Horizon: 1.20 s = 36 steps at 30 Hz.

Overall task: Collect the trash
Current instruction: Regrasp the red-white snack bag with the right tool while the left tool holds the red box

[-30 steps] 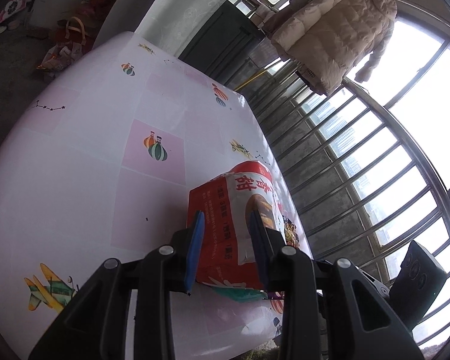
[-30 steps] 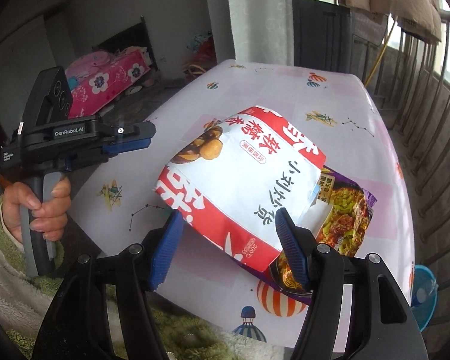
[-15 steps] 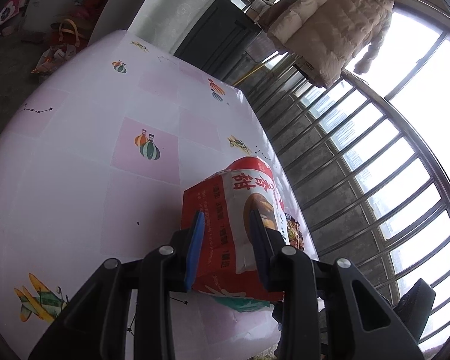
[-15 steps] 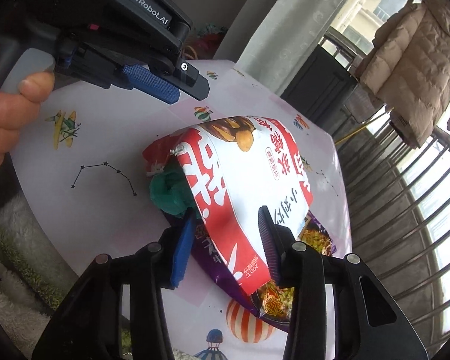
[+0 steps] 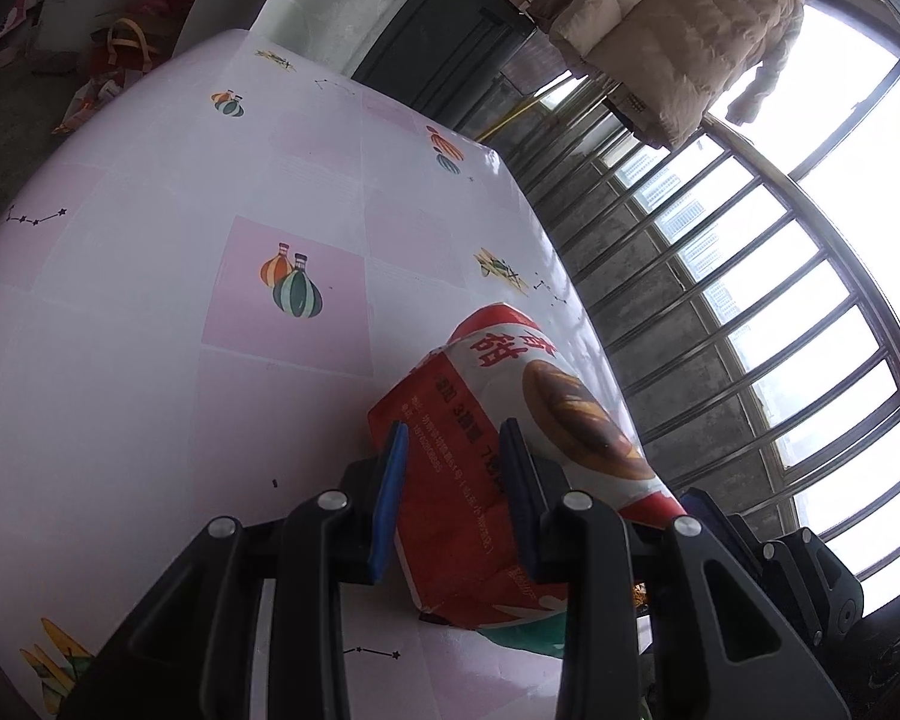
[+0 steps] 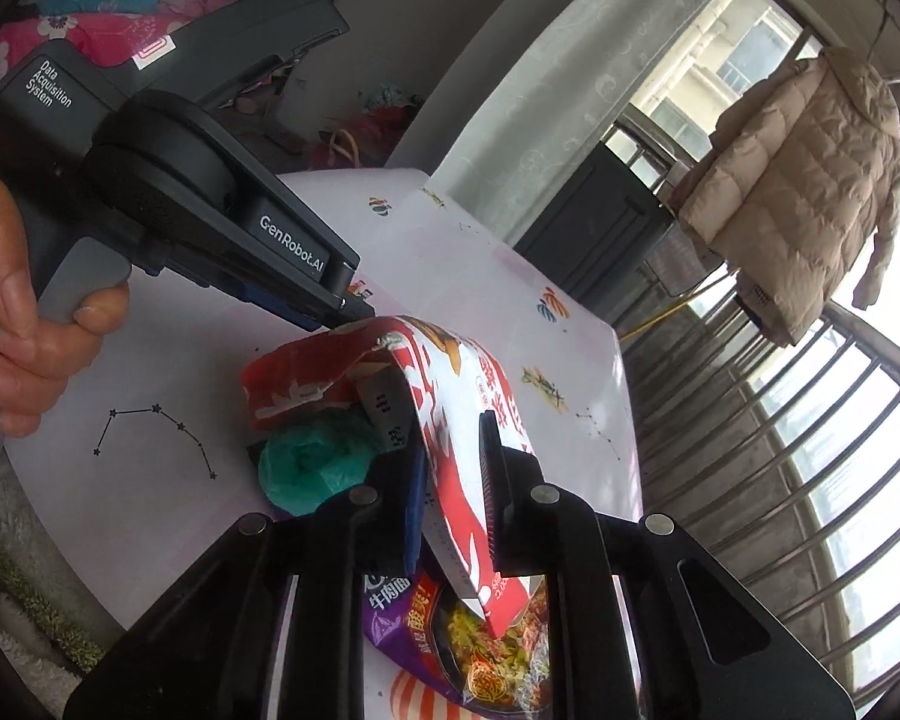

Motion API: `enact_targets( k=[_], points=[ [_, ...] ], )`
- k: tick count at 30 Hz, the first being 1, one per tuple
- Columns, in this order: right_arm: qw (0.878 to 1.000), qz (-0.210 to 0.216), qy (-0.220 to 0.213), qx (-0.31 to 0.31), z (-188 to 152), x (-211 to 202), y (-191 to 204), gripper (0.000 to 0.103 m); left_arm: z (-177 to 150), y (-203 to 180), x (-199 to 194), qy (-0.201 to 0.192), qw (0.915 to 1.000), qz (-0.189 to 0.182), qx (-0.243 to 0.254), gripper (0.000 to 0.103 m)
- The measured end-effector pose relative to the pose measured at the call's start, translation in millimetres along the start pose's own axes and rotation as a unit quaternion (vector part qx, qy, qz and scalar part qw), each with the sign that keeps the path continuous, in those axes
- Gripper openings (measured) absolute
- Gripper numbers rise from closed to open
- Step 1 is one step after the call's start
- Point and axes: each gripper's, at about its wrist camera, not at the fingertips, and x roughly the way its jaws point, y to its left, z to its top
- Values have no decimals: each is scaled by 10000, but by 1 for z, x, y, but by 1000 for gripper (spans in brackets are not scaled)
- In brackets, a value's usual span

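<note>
red snack bag (image 6: 450,420) pinched by left gripper (image 5: 453,483), apparently right gripper (image 6: 453,483) too.

Both cameras ride just behind their own jaws and look forward and downward along them, very near the work. The left wrist view looks over the pink patterned table (image 5: 150,312) toward the barred window (image 5: 750,324), with the red-and-white snack bag (image 5: 486,480) close in its lower middle. The right wrist view faces the same bag (image 6: 450,420) from the other side, looking toward the curtain (image 6: 570,78). Both views share the bag, the tabletop, the window bars and the hanging beige down jacket (image 5: 678,30).
</note>
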Motion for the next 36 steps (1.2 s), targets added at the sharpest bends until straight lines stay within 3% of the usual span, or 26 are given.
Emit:
enact_targets(
  k=[5, 8, 11, 14, 17, 20, 28, 36],
  points=[
    [9996, -161, -32, -224, 7, 9, 4, 16, 2, 2, 4, 73, 10000, -60, -22, 29],
    [9996, -277, -67, -89, 9, 10, -2, 3, 3, 3, -1, -10, 9999, -95, -45, 29],
    [9987, -321, -69, 390, 9, 9, -22, 1, 5, 8, -16, -281, 9994, -184, -117, 29],
    [9919, -49, 24, 1269, 8, 10, -52, 0, 8, 13, -27, -500, 9984, -192, -205, 29],
    [9720, 363, 65, 2323, 3, 10, -86, 0, 9, 17, -32, -573, 9979, -180, -261, 29],
    [9385, 879, 12, 3338, -6, 12, -123, 0, 8, 16, -31, -559, 9978, -203, -287, 29],
    [8683, 1220, -97, 4807, -42, 8, -178, 0, 2, 1, -21, -355, 9984, -427, -132, 29],
    [8306, 1105, -195, 5455, -72, -3, -206, 0, 2, -17, -8, -161, 9977, -655, -12, 35]
  ],
)
